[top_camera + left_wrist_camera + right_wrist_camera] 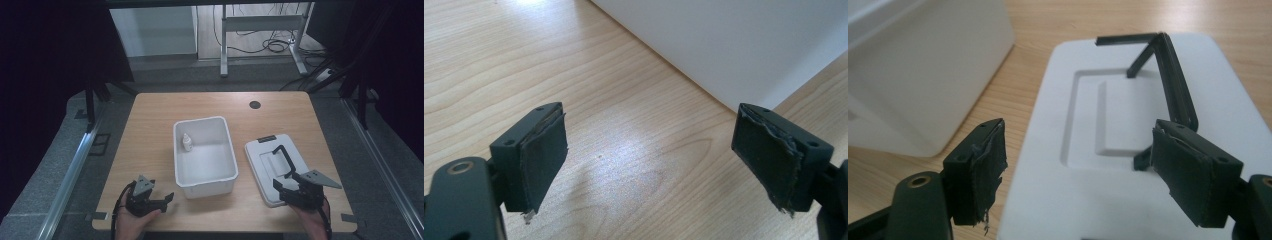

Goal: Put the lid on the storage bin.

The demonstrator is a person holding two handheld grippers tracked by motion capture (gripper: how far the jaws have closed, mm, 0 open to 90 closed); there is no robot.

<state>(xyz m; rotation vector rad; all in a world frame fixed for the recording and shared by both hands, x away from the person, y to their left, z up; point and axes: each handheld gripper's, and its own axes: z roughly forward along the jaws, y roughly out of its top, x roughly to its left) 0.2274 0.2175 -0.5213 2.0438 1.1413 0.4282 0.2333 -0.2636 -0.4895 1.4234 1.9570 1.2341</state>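
The white lid (274, 167) lies flat on the wooden surface (150, 130) just right of the open white bin (204, 156), its black handle (283, 159) standing upright. The right tool (286, 185) hovers over the lid's near end, jaws apart with nothing between them. The left tool (167, 198) rests near the bin's near-left corner, jaws also apart, and a small white bottle (186, 142) stands inside the bin.
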